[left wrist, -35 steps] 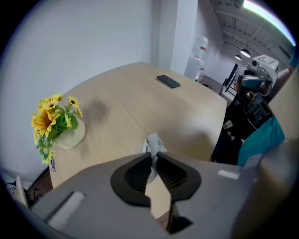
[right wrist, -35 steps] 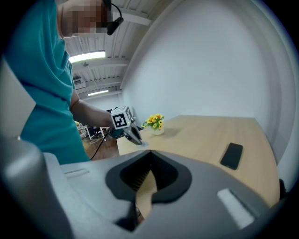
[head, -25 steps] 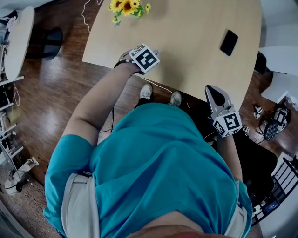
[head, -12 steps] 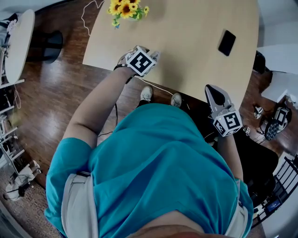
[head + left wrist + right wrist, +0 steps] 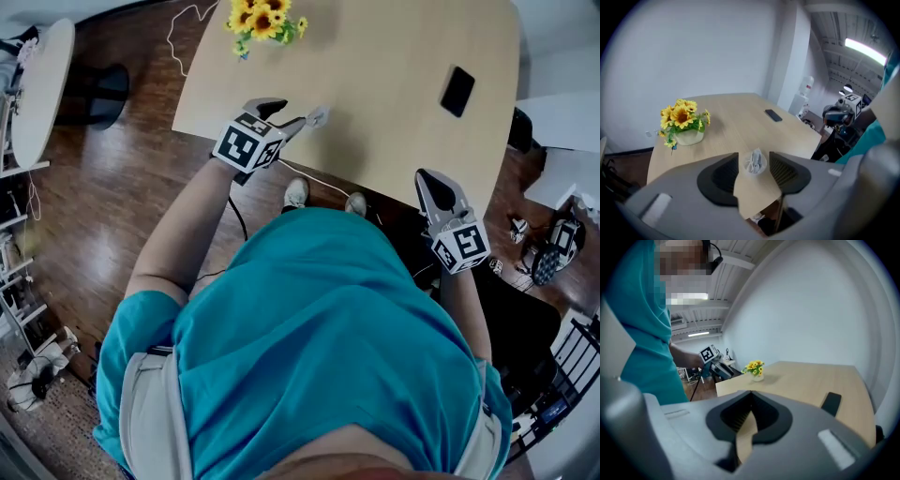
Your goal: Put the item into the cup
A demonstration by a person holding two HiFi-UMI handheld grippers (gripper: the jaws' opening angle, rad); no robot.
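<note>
Left tool (image 5: 291,112) rose, jaws just opened empty; item (image 5: 755,160) stands upright in cup (image 5: 754,171).

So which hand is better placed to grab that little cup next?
Left. The left tongs have just been opening, hold nothing and point at the cup just ahead. The right tongs are shut, further along the table's near edge.

One table (image 5: 394,141), one cup (image 5: 755,164), one phone (image 5: 458,90), one pot of sunflowers (image 5: 265,19), two tools (image 5: 286,117) (image 5: 433,183).
</note>
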